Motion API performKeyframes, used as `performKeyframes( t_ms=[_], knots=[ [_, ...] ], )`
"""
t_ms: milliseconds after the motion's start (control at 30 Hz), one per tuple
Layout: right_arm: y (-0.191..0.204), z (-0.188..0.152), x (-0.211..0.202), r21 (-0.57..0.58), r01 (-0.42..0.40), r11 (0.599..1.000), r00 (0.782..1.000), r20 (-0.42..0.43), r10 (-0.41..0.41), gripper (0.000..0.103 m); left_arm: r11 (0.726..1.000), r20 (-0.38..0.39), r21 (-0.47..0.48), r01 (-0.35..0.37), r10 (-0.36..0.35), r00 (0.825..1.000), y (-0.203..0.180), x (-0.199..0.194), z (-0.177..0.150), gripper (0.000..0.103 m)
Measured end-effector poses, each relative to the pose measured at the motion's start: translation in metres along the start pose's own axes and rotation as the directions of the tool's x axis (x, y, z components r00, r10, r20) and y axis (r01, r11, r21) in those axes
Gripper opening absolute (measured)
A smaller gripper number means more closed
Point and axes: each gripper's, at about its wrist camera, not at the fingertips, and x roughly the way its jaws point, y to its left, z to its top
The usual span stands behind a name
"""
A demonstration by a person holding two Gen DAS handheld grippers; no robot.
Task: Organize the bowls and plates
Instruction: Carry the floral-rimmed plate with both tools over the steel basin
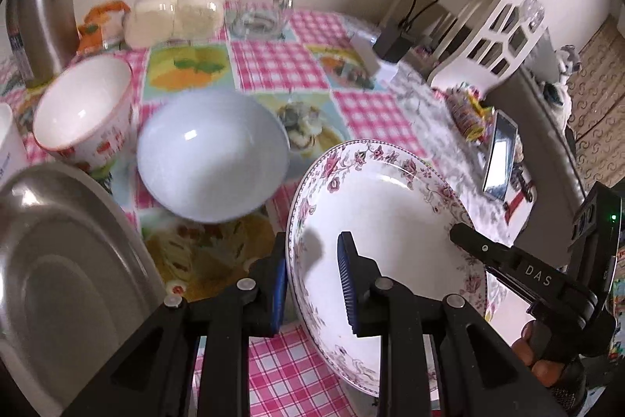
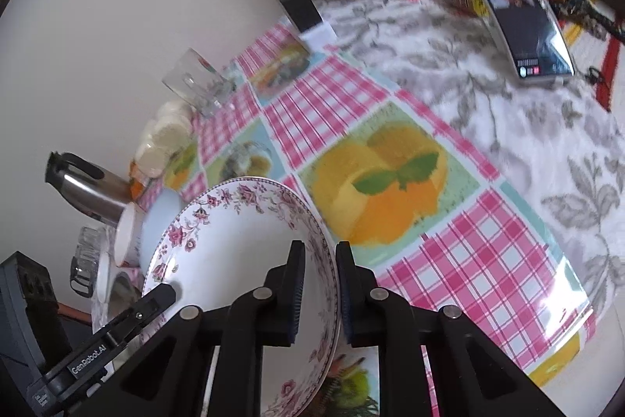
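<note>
**Operator:** Plate, floral rim [image 1: 390,206], deep, empty. I have it tilted above the surface [image 1: 273,61], its rim pinched on opposite sides: left tongs [image 1: 312,284] nipping one edge, right tongs [image 2: 317,284] the other, one pad inside and one outside each time. Two grips, I judge, because a wide dish would swing from a single pinch.

**Checker:** Neighbouring items?

**Operator:** Bowl, pale blue [image 1: 213,155], empty, just beyond the plate. Bowl, white with red trim [image 1: 84,108], empty, beside the blue one. Steel plate [image 1: 58,260], empty, at the near left. These look like the pieces I have left to sort.

**Checker:** Other stock on the surface?

**Operator:** Glass [image 1: 265,2], clear, nothing visible inside, by the wall. Packet of pale round cakes [image 1: 175,12] next to it. Steel flask [image 1: 39,6] in the corner. Phone [image 2: 515,14], screen lit, lying well apart on the grey leaf-print cloth.
</note>
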Motion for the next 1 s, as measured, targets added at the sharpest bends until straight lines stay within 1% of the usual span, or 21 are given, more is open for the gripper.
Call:
performKeyframes(
  t_ms=[100,200,300,433,733,1000],
  knots=[
    [0.016,0.001,-0.009,-0.043,0.008,0.999,0.999,0.035,-0.006,0.017,1.0,0.037,-0.006,-0.002,0.002,0.999,0.004,-0.014,0.005,0.025],
    [0.029,0.0,-0.014,-0.065,-0.014,0.998,0.998,0.053,0.018,0.017,0.999,0.054,-0.029,0.015,-0.013,0.998,0.014,-0.024,0.008,0.025],
    [0.039,-0.001,-0.018,-0.079,-0.031,0.996,0.997,0.061,0.036,0.017,0.997,0.071,-0.066,0.042,-0.038,0.997,0.028,-0.035,0.01,0.025],
    [0.058,-0.005,-0.022,-0.114,-0.033,0.993,0.996,0.074,0.042,0.017,0.994,0.093,-0.094,0.049,-0.04,0.995,0.039,-0.047,0.01,0.025],
    [0.087,-0.014,-0.03,-0.15,-0.048,0.988,0.994,0.094,0.063,0.017,0.988,0.129,-0.128,0.087,-0.07,0.989,0.063,-0.069,0.01,0.025],
    [0.114,-0.021,-0.029,-0.179,-0.056,0.982,0.992,0.098,0.075,0.017,0.985,0.168,-0.145,0.095,-0.07,0.983,0.087,-0.091,0.011,0.025]
  ],
)
